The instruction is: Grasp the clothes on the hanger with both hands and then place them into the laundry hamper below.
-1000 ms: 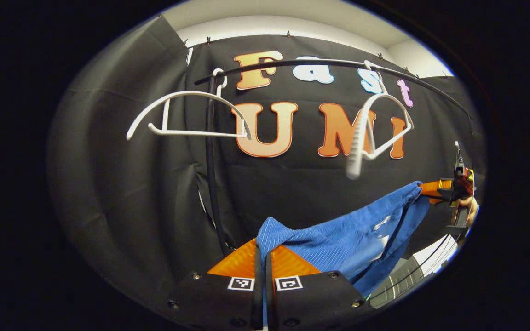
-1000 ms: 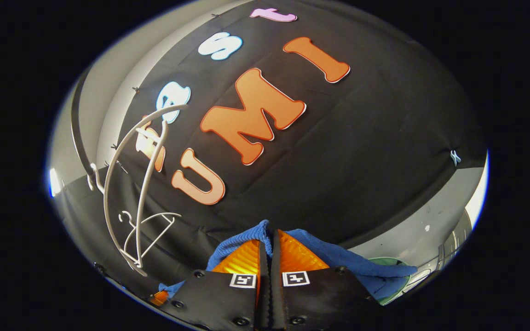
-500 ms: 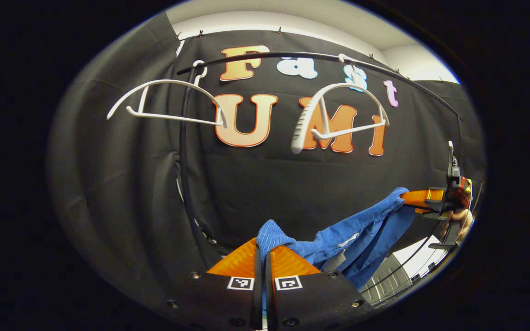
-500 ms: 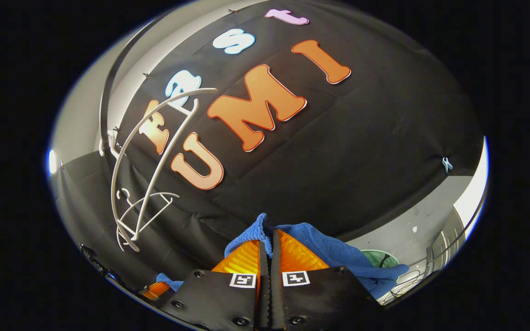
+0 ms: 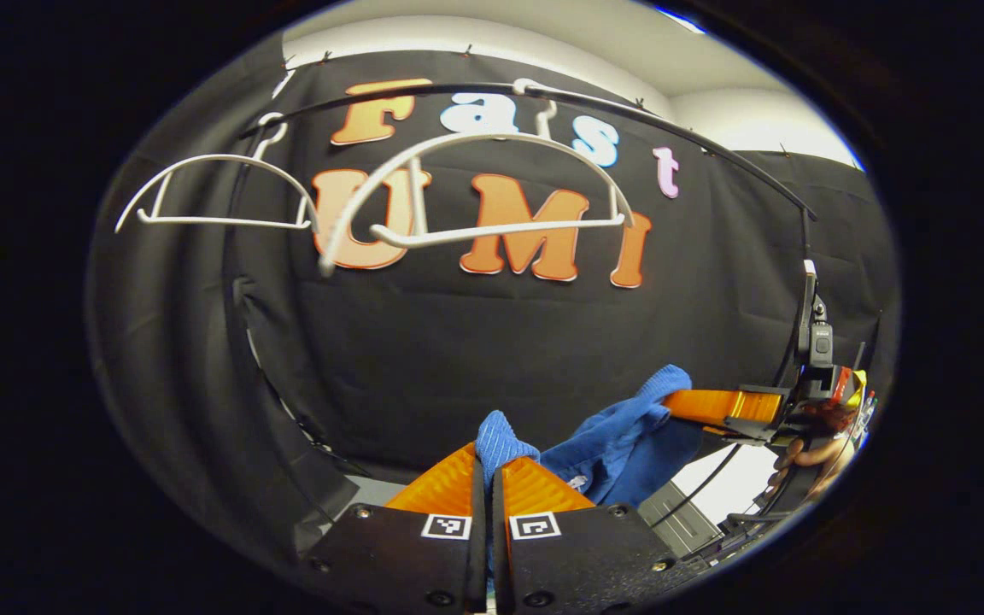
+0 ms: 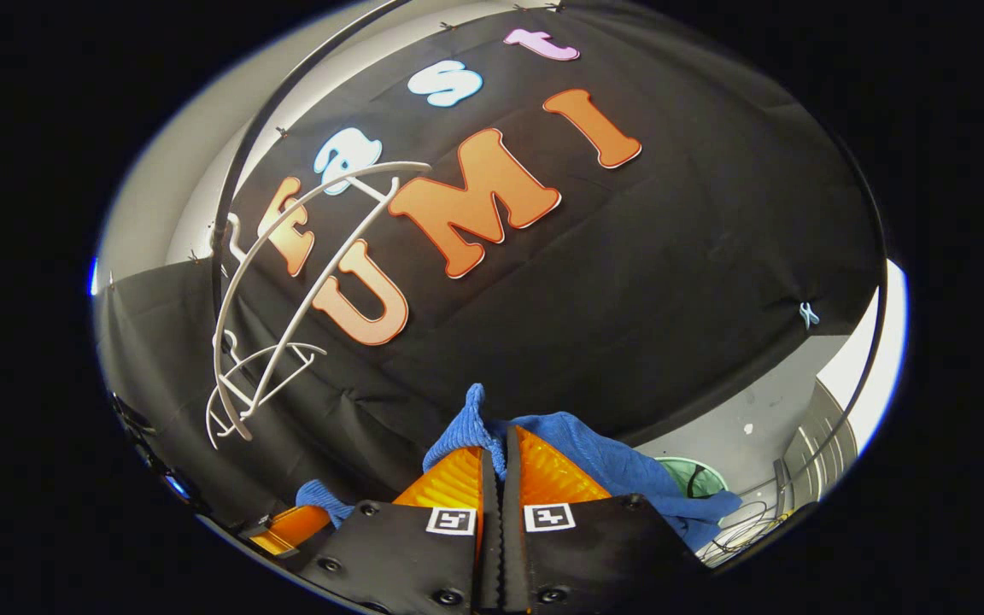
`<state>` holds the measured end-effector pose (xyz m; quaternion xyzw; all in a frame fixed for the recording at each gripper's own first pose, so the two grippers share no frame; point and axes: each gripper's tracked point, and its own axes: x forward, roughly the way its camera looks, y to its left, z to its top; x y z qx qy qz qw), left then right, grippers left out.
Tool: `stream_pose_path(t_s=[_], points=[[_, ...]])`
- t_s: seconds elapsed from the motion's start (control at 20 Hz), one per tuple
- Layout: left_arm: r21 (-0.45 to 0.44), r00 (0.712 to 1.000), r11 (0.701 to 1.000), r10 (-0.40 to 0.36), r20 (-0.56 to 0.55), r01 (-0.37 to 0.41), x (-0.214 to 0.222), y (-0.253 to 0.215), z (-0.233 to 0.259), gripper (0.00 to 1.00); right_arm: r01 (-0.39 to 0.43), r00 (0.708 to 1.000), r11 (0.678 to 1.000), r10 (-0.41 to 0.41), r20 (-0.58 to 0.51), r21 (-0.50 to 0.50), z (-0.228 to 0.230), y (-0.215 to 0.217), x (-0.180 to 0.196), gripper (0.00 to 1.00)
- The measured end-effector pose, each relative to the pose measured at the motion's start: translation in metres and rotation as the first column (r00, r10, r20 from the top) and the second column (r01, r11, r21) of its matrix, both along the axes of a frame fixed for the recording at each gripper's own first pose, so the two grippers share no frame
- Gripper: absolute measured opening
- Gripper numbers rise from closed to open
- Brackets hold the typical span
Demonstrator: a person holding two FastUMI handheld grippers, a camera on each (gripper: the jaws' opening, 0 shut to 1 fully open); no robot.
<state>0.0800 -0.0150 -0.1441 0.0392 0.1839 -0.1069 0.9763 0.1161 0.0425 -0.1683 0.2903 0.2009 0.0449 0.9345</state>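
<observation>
1. The left gripper (image 5: 485, 465) is clamped on one bunched end of the blue ribbed knit garment (image 5: 620, 436); its two fingers meet with a tuft of cloth sticking up between them.
2. The right gripper (image 6: 494, 453) pinches the garment's other end in the same way, its jaws closed with a blue peak rising above the tips. In the left gripper view it sits to the right, held by a hand (image 5: 808, 457).
3. The garment hangs slack between the two grippers, its long axis running from one to the other, and the middle droops below both. It is free of the hangers.
4. The cloth looks soft and finely ribbed, and folds readily into thick rolls.
5. Up above, two white plastic hangers, the nearer hanger (image 5: 475, 184) and the farther hanger (image 5: 210, 192), hang bare from the thin, curved black metal rail (image 5: 629, 109).
6. I take the laundry hamper to be below the grippers. A green round-rimmed container (image 6: 687, 474), perhaps the hamper, lies low and right of the right gripper, partly behind cloth, so that gripper seems the nearer.
7. The next move is likely down, both ends together.
</observation>
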Motion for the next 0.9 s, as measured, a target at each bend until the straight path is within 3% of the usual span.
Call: stream_pose_path(t_s=[0.4, 0.9], points=[[0.004, 0.994, 0.996, -0.083, -0.067, 0.084, 0.025, -0.057, -0.031, 0.03, 0.008, 1.000, 0.995, -0.010, -0.020, -0.101, -0.017, -0.008, 0.000, 0.07], [0.081, 0.967, 0.995, -0.028, -0.255, 0.050, 0.039, -0.063, -0.139, 0.04, -0.020, 0.984, 0.972, -0.022, -0.175, -0.232, -0.121, -0.028, 0.013, 0.07]])
